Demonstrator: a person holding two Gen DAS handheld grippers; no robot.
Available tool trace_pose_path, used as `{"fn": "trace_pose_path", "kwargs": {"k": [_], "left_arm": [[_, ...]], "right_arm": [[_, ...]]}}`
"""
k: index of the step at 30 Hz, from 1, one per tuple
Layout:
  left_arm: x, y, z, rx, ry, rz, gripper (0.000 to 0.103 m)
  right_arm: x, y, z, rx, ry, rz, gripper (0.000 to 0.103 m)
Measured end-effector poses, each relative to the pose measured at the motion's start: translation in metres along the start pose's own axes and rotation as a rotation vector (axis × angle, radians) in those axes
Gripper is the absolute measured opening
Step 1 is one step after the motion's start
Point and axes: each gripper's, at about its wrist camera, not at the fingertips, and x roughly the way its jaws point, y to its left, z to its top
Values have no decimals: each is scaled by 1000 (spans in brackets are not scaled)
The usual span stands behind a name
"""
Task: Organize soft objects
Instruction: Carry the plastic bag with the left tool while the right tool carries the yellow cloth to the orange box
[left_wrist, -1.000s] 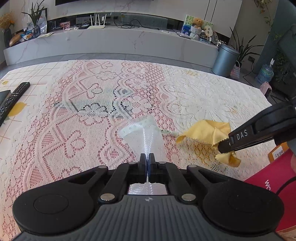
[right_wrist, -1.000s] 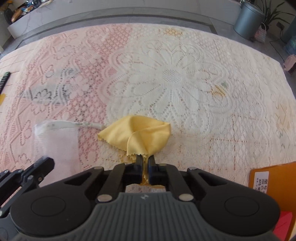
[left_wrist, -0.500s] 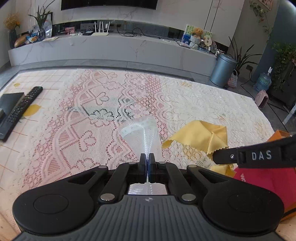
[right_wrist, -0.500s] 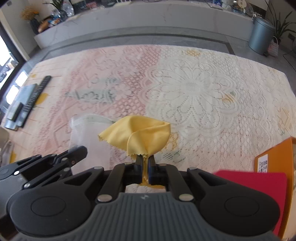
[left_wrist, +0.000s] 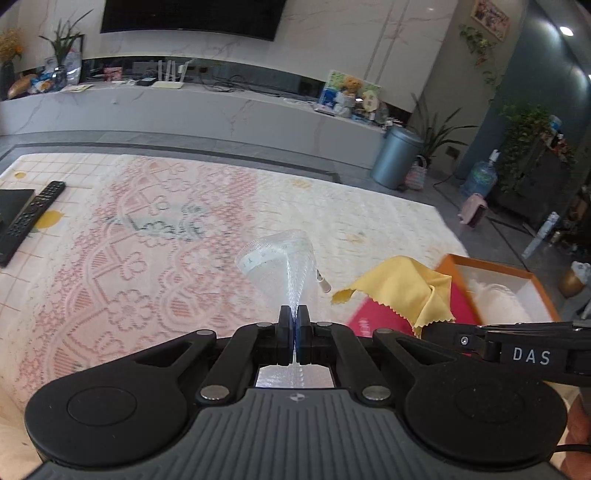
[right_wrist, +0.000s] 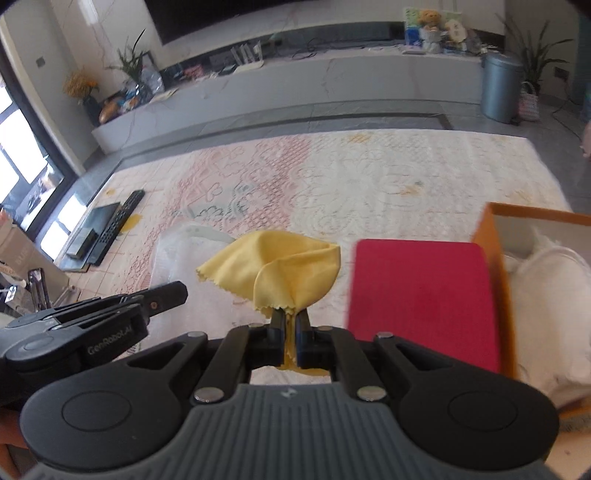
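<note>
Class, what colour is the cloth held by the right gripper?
Yellow: the cloth pinched by the right gripper shows best in the right wrist view.

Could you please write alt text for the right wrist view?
The right gripper pinches a yellow cloth above a lace tablecloth, with a red lid and orange box to its right.

A lace-covered tabletop (left_wrist: 155, 266) carries a black remote control (left_wrist: 31, 214) beside a dark flat device (right_wrist: 90, 230) at its left edge. Beyond it runs a long marble console (left_wrist: 207, 110) under a wall-mounted television (left_wrist: 192, 16). A grey lidded bin (left_wrist: 397, 157) stands on the floor beside a potted plant (left_wrist: 439, 136).
</note>
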Motion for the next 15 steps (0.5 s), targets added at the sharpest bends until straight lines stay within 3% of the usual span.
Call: {"fn": "trace_pose_path", "kwargs": {"k": [8,15], "left_arm": [[-3,-67,0,87,-16,-141,1],[19,-132,2,157,9,-283,1]], "right_arm": [[-57,-64,-23,92,-82,-92,3],[-89,-121,-26,138,-120,-200,3]]}}
